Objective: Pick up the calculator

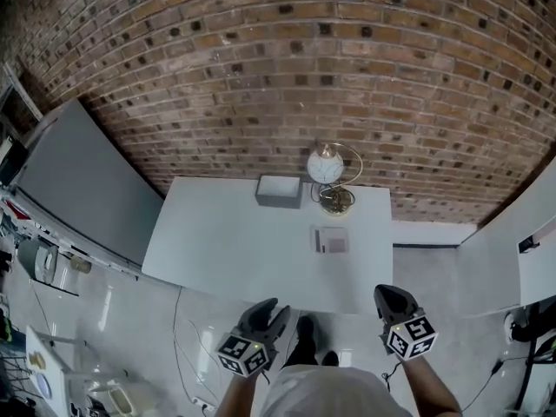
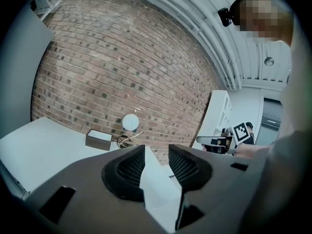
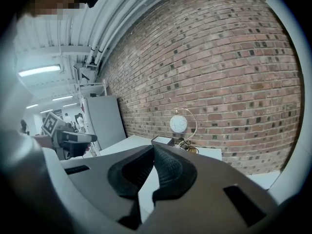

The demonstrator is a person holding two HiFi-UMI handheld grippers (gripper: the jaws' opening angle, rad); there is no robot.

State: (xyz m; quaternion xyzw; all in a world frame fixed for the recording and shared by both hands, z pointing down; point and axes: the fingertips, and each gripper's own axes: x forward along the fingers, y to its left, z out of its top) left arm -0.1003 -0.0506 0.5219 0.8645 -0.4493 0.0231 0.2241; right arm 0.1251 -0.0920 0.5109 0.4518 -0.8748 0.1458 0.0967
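The calculator [image 1: 331,241], a small flat grey slab with a dark strip, lies on the white table [image 1: 226,250], right of middle. Both grippers hover off the table's near edge, short of it. My left gripper [image 1: 271,311] is open with nothing between its fingers; in the left gripper view its jaws [image 2: 157,152] show a clear gap with table behind. My right gripper [image 1: 388,295] is shut and empty, and its pads [image 3: 154,147] meet at the tips. The calculator does not show in either gripper view.
A grey box [image 1: 279,191] and a white globe lamp on a wire stand [image 1: 328,170] sit at the table's far edge against the brick wall [image 1: 287,68]. A grey cabinet [image 1: 82,189] stands to the left, white shelving [image 1: 512,250] to the right.
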